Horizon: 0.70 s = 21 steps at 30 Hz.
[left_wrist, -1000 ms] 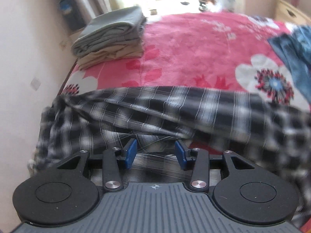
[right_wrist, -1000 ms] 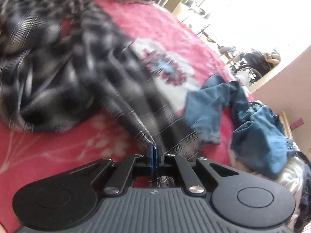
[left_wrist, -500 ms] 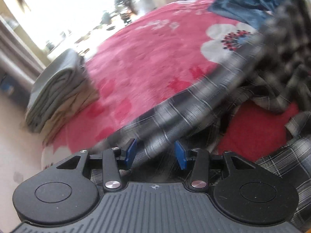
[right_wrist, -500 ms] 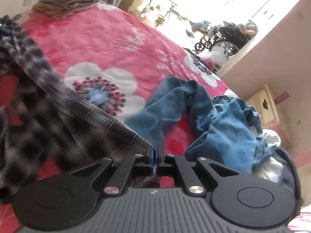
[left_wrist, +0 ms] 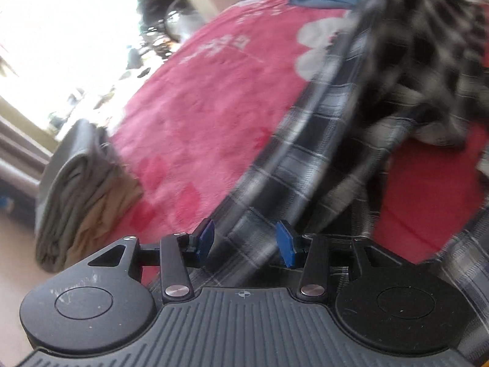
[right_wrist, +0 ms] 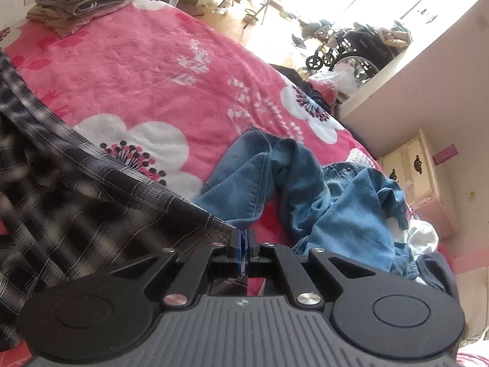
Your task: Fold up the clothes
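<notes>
A black-and-white plaid shirt lies stretched across the pink flowered blanket. My left gripper hangs low over a long band of it. Its jaws are opening, the cloth runs between the blue pads, and neither pad presses on it. In the right wrist view my right gripper is shut on a corner of the plaid shirt. The hem runs taut from there to the left, lifted off the blanket.
Crumpled blue jeans lie on the bed right of the shirt. A folded stack of grey and tan clothes sits at the bed's far corner. A cream cabinet and a wheelchair stand beyond the bed.
My left gripper has rolled and dropped closer to the shirt, its jaws slightly wider. My right gripper has pulled the shirt corner up and away, drawing the hem taut.
</notes>
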Available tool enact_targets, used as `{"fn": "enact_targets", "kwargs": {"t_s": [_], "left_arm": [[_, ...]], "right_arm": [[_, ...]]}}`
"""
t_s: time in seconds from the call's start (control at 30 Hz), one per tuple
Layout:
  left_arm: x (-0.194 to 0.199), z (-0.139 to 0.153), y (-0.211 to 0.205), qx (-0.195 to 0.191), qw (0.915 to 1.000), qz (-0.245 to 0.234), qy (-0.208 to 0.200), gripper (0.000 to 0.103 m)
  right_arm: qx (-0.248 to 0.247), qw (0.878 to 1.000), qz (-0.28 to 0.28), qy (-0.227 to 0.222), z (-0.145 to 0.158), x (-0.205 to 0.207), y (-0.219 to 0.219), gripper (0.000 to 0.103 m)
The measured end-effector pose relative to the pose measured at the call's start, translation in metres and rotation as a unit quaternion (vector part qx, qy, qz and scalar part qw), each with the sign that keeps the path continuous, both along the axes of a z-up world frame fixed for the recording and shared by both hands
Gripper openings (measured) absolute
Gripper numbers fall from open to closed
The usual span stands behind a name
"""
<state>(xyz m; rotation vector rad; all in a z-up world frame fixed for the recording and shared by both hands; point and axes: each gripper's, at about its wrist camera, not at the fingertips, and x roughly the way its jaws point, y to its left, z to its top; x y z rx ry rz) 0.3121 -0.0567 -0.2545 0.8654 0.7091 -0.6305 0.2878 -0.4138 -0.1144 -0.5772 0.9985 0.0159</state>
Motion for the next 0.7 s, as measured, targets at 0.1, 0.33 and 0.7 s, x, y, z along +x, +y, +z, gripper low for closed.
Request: {"fn": "enact_targets", "kwargs": {"t_s": [0.1, 0.33, 0.7], "left_arm": [[0.001, 0.000, 0.004, 0.003, 0.9999, -0.006, 0.008, 0.051], [0.002, -0.012, 0.013, 0.023, 0.9996, -0.002, 0.015, 0.051], [0.007, -0.016, 0.033, 0.077, 0.9970, -0.002, 0.000, 0.049]], "right_arm": [[-0.003, 1.000, -0.016, -0.010, 0.005, 0.013, -0.008, 0.000], [0.060, 0.998, -0.023, 0.005, 0.001, 0.030, -0.010, 0.000], [0.027, 0.969, 0.239, 0.052, -0.074, -0.001, 0.121, 0.029]]}}
